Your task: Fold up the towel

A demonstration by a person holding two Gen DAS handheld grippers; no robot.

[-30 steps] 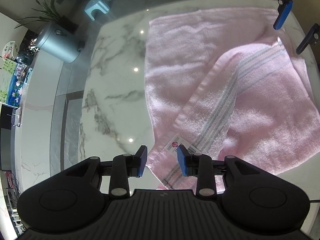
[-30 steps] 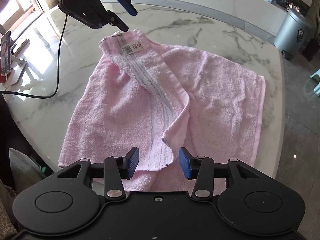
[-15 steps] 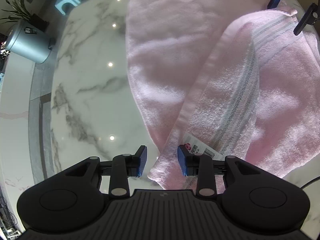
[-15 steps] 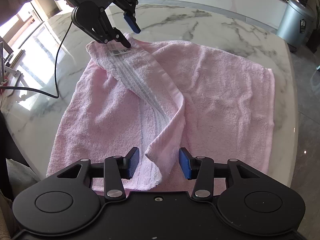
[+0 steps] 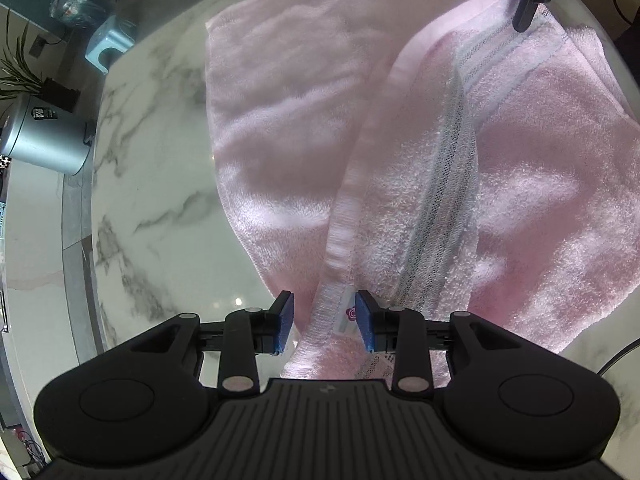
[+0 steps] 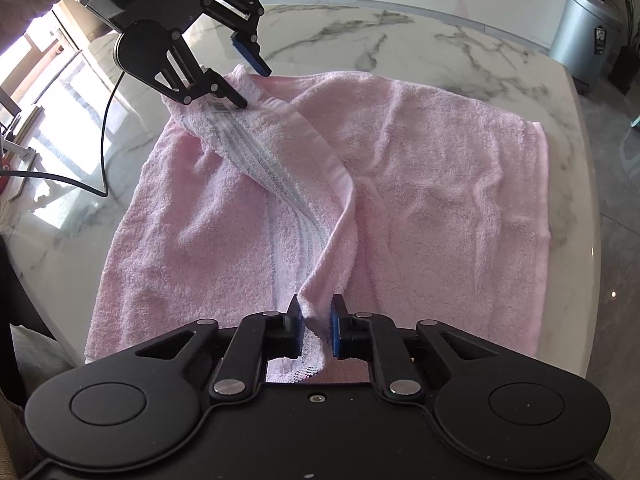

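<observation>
Two corners of the pink towel are being taken: right hand-held gripper is pinching one, left hand-held gripper is straddling the other, jaws apart.

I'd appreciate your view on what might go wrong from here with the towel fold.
1. The right gripper is shut on one corner of the towel, but the left gripper is open with the tagged corner only lying between its jaws. A lift now would likely raise one corner alone and skew the fold.
2. The striped hem runs twisted between the grippers, so the fold may lock in a wrinkle.
</observation>
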